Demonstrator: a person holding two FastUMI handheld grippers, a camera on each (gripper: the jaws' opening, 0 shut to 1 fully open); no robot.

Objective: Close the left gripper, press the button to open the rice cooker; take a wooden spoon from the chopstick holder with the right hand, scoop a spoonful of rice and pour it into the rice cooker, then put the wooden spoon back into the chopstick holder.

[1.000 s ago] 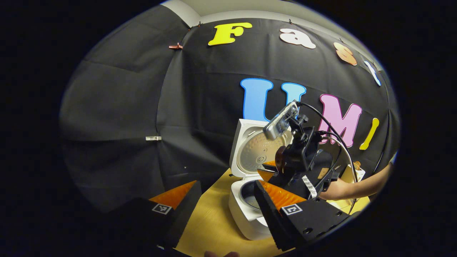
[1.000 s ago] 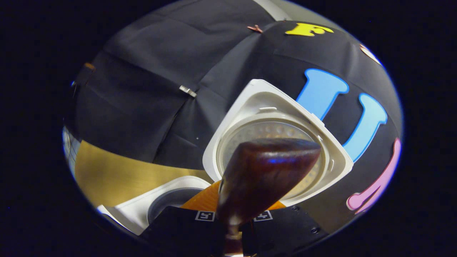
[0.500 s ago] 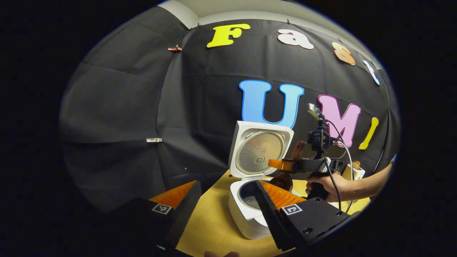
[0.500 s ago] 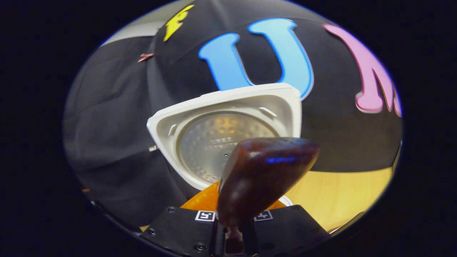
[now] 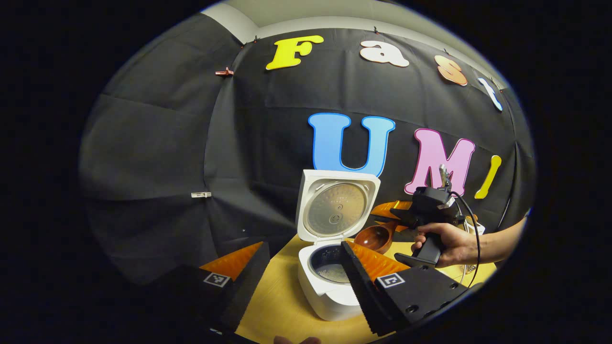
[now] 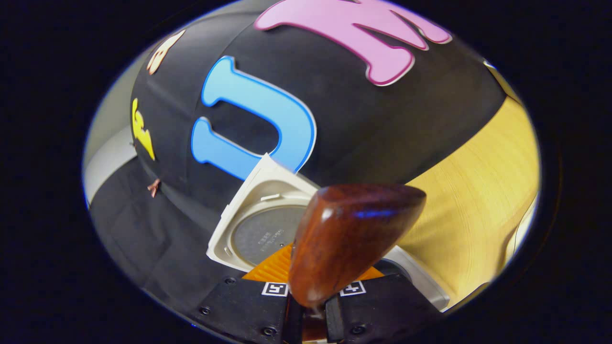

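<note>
The white rice cooker (image 5: 325, 294) stands on the table with its lid (image 5: 334, 210) raised, and pale rice shows in the pot (image 5: 332, 273). My left gripper (image 5: 302, 248) hangs open in front of it, holding nothing. To the cooker's right a hand (image 5: 452, 243) holds my right gripper (image 5: 389, 215), shut on the dark wooden spoon (image 5: 375, 237), whose bowl faces up beside the pot. In the right gripper view the spoon (image 6: 354, 234) sticks out from the right gripper (image 6: 308, 306), with the cooker lid (image 6: 258, 229) behind it and the view rolled sideways.
The yellow wooden table (image 5: 282, 306) runs under the cooker and shows in the right gripper view as table (image 6: 473, 200). Something white (image 5: 478, 229) stands partly hidden behind the hand. The black cloth wall closes off the back and left.
The right gripper has pulled back to the right from above the pot and rolled over, so the spoon now sits bowl-up beside the cooker. The left gripper has barely shifted.
</note>
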